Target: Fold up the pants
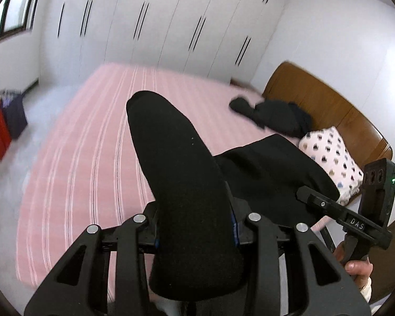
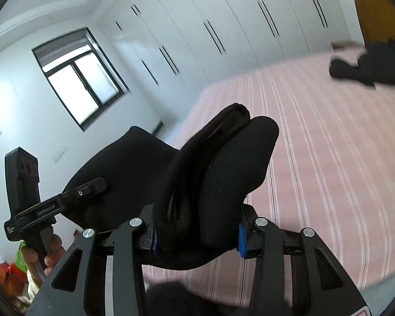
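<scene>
Black pants (image 1: 176, 152) are held up above a pink striped bed (image 1: 87, 142). My left gripper (image 1: 196, 233) is shut on a thick bunch of the pants; the cloth hides its fingertips. My right gripper (image 2: 197, 237) is shut on another bunched part of the pants (image 2: 218, 163), with its blue pads (image 2: 241, 239) pressing the cloth. The fabric spans between the two grippers. The right gripper also shows in the left wrist view (image 1: 329, 205), and the left gripper in the right wrist view (image 2: 81, 192).
A second dark garment (image 1: 273, 117) lies near the wooden headboard (image 1: 329, 105), also in the right wrist view (image 2: 371, 65). A spotted pillow (image 1: 331, 155) lies at the bed's right. White wardrobes (image 1: 171, 26) stand behind. Coloured bags (image 1: 2, 123) stand on the floor at left. A window (image 2: 79, 79) is beyond.
</scene>
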A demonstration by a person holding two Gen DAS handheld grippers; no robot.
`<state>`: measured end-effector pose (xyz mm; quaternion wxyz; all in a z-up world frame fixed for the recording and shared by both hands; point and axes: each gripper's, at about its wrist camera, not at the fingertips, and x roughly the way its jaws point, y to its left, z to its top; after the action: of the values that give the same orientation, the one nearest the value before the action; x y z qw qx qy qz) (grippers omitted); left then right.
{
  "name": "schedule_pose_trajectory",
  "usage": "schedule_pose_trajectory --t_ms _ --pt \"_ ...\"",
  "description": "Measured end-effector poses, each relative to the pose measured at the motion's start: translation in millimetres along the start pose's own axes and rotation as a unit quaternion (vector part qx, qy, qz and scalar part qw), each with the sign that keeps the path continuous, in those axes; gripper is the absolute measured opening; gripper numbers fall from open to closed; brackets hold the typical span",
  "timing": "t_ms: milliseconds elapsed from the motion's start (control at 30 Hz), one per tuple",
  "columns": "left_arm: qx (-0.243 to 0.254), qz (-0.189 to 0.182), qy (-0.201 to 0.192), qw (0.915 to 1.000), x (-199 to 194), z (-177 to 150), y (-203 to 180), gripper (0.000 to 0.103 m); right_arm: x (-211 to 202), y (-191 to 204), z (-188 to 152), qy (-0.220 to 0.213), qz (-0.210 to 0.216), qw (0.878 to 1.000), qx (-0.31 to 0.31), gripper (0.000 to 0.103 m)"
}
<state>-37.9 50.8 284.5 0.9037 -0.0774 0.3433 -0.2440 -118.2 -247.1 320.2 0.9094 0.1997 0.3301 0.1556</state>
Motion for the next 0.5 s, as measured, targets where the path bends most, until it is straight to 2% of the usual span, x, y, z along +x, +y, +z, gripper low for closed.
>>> schedule_pose_trajectory --t_ms 200,300,400,433,467,500 --pt "0.031 0.006 -0.074 0.9967 25.0 75.1 0.6 0.035 28.3 0.3 87.8 -0.074 0.012 0.996 -0.039 0.041" --pt "0.046 0.011 -0.103 0.9935 55.3 106.4 7.7 0.035 57.9 -10.4 125.7 -0.101 0.017 0.994 -0.05 0.041" --pt "0.044 0.007 -0.116 0.9922 106.0 130.5 29.0 0.037 99.6 -33.8 154.7 -0.116 0.013 0.992 -0.043 0.043" --pt "0.04 0.009 -0.113 0.9928 122.7 133.2 37.4 0.04 113.0 -42.4 158.6 -0.12 0.009 0.992 -0.037 0.046" --pt "0.025 0.017 -0.104 0.9941 153.1 134.2 53.9 0.043 137.0 -59.3 162.3 -0.123 -0.001 0.992 -0.021 0.054" --pt "0.015 0.026 -0.094 0.9951 177.4 132.7 66.4 0.053 157.5 -73.8 162.0 -0.119 -0.016 0.993 -0.008 0.058"
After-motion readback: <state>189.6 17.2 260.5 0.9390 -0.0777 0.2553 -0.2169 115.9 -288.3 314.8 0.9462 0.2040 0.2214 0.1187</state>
